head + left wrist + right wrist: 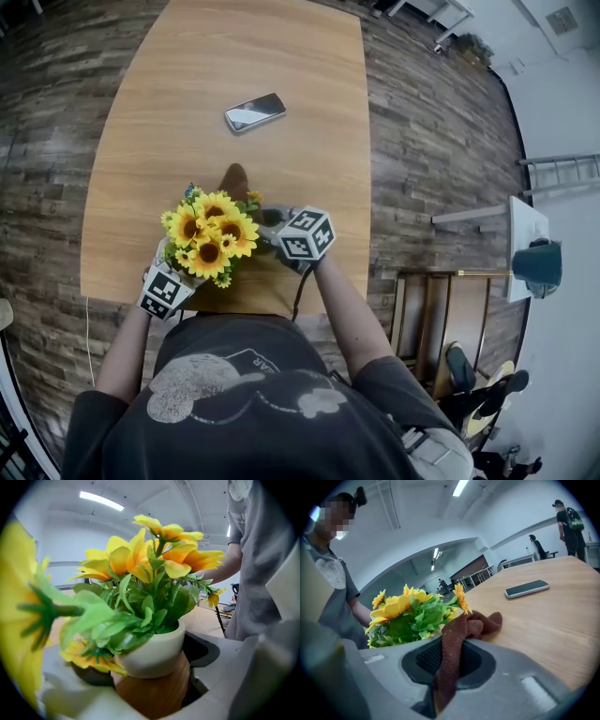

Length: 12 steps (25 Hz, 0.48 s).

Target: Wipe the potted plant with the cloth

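Wood table (309,141): left gripper (151,686) jaws clamp pot (154,651); right gripper (449,670) jaws pinch cloth (455,632) beside flowers (412,613).

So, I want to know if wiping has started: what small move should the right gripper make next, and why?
Probably swing the right gripper toward the plant so the cloth brushes the leaves. Its jaws are shut on the cloth, which seems to drape beside the flowers rather than on them, and the left gripper clamps the pot.

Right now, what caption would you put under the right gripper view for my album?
Right gripper pinching a brown cloth beside the yellow-flowered potted plant, phone lying farther along the wooden table.
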Each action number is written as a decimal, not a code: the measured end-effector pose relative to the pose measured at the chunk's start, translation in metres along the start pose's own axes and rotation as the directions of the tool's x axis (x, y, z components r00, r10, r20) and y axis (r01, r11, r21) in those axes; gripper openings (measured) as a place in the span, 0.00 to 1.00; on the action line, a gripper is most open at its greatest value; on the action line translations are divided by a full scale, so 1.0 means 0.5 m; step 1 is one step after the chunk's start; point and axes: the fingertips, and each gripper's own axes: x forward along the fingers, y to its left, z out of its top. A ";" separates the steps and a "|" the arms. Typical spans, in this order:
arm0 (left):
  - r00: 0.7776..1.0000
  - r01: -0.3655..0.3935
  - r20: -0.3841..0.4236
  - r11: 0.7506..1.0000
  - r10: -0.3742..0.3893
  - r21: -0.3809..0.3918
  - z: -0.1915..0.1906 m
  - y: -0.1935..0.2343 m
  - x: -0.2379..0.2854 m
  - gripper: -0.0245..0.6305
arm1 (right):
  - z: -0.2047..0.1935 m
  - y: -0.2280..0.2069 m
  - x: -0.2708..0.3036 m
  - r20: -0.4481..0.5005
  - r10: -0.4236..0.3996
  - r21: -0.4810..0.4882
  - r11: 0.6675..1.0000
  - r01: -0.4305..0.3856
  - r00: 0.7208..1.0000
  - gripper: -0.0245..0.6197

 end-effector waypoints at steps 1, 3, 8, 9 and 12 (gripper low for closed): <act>1.000 0.001 0.001 1.000 -0.001 -0.001 0.000 0.000 0.000 0.78 | -0.008 0.004 -0.001 -0.002 0.002 0.008 1.000 -0.002 1.000 0.11; 1.000 0.007 0.001 1.000 -0.007 0.000 0.000 -0.001 0.001 0.78 | -0.023 0.012 -0.004 -0.002 0.000 0.025 1.000 0.000 1.000 0.11; 1.000 0.015 0.011 1.000 -0.015 0.006 -0.001 0.002 0.003 0.78 | -0.047 0.031 -0.008 0.037 -0.030 0.085 0.996 0.027 0.999 0.11; 1.000 0.014 0.014 1.000 -0.014 0.004 -0.001 0.002 0.002 0.78 | -0.051 0.035 -0.010 0.045 -0.037 0.096 0.995 0.032 0.998 0.11; 1.000 0.009 0.023 1.000 -0.009 -0.001 -0.002 0.003 0.003 0.78 | -0.067 0.049 -0.019 0.058 -0.053 0.114 0.992 0.046 0.997 0.11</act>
